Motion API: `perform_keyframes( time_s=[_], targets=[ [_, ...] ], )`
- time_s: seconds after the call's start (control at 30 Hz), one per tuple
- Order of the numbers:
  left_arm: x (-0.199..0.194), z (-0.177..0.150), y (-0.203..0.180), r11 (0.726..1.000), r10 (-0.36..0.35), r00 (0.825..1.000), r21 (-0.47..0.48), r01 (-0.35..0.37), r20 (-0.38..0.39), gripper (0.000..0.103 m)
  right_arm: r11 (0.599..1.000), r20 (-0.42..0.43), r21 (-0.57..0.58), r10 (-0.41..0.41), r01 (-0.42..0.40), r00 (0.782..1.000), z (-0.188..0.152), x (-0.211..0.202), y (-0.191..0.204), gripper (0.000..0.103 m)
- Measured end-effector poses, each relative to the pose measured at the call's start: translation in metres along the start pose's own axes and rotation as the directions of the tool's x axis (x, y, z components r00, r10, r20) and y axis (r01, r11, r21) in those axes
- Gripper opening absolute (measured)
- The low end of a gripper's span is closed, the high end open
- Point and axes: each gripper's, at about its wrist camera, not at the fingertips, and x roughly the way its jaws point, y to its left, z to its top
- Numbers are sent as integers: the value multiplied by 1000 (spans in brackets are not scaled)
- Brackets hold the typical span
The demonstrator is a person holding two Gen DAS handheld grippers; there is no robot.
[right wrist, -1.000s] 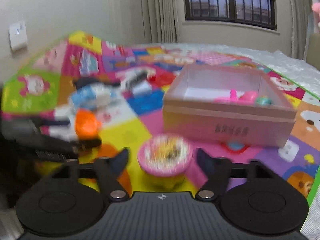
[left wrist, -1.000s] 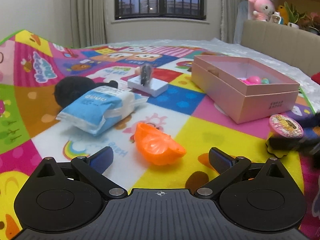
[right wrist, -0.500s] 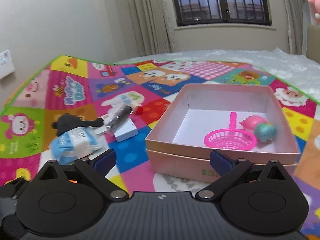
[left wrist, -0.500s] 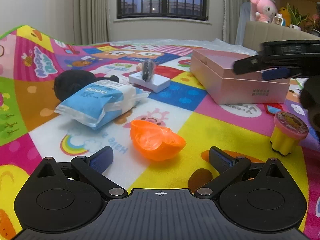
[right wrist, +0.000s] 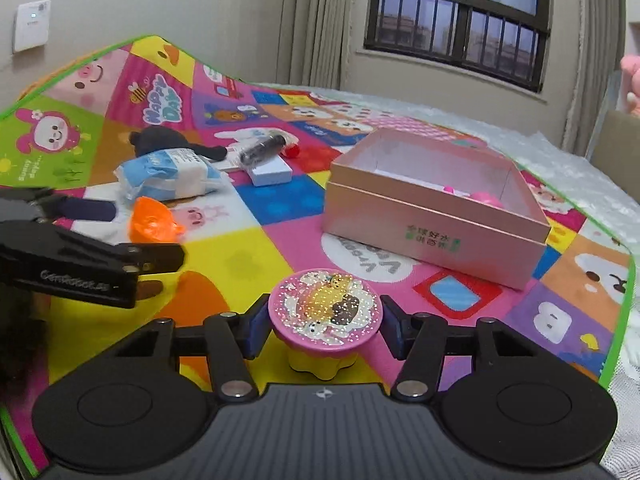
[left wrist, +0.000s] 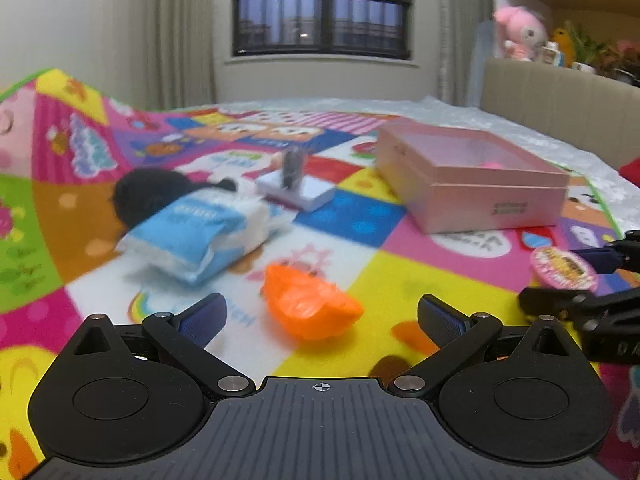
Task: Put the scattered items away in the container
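My right gripper (right wrist: 324, 330) has its jaws around a yellow jelly cup with a pink glitter lid (right wrist: 325, 314) that stands on the mat; the pads sit beside the lid with small gaps. The cup also shows at the right of the left wrist view (left wrist: 563, 268). My left gripper (left wrist: 320, 316) is open and empty, low over the mat, with an orange plastic shell (left wrist: 310, 308) between its fingertips and just ahead. The pink open box (right wrist: 436, 204) lies ahead of the right gripper and holds pink toys; it also shows in the left wrist view (left wrist: 472, 184).
A blue-and-white tissue pack (left wrist: 196, 236), a black plush (left wrist: 150, 194) and a white box with a dark tube on it (left wrist: 294, 188) lie on the colourful play mat (left wrist: 400, 280). A beige headboard with plush toys (left wrist: 560, 92) stands at the right.
My right gripper has come back down from over the box and its jaws now stand around the jelly cup. The left gripper has shifted slightly; the orange shell stays between its fingers.
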Motion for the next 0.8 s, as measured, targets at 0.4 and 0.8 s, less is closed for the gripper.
perform_keyframes(
  time_s=[0.4,0.8],
  targets=[
    [17,4,-6,996,-25,999,81,28,-34,60,1000,7,21,21,-21,1000,-13,-31,-4,56],
    [-27,3,-50,978,-115,993,179,108,26,36,999,28,43,0,-1,1000,-22,-49,-20,56]
  ],
)
